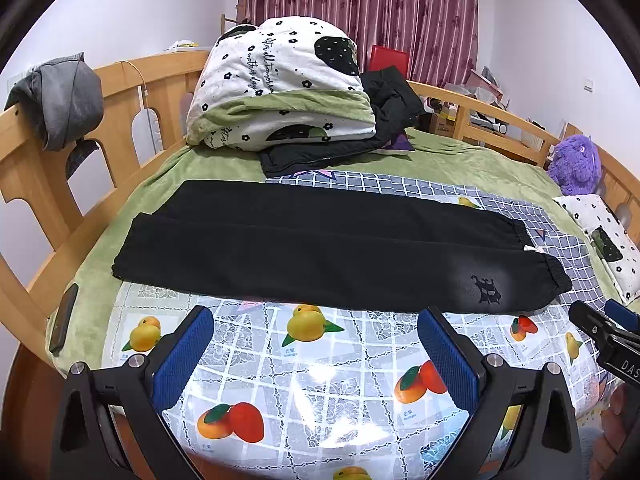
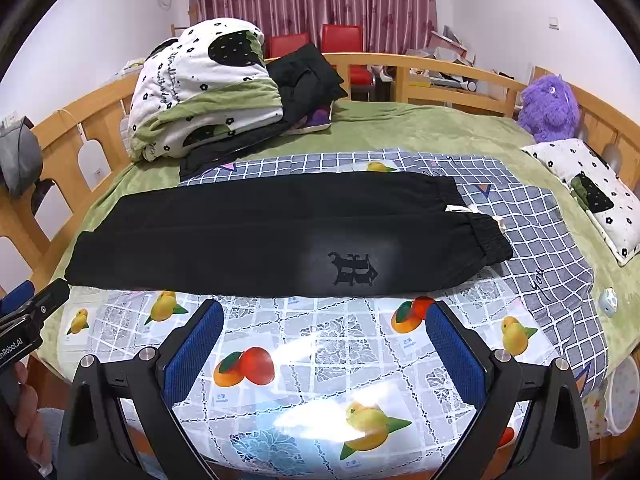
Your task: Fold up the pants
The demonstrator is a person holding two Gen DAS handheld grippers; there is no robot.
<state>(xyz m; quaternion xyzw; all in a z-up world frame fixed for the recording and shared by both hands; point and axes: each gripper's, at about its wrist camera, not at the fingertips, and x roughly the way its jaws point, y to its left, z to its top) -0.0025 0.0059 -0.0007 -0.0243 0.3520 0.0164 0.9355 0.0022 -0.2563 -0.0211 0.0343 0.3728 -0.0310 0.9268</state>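
Black pants are lying flat across the fruit-print cloth on the bed, legs side by side, cuffs pointing right. The left gripper is hovering just in front of the near edge, jaws spread wide, holding nothing. The right gripper is doing likewise, jaws wide, near the printed logo.

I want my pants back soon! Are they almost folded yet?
Partly. The black pants already lie flat on the fruit-print cloth, one leg laid over the other, so the lengthwise fold looks done. Nothing is in hand: the left claw and right claw are both open, short of the near edge. Folding the long strip across is still left.
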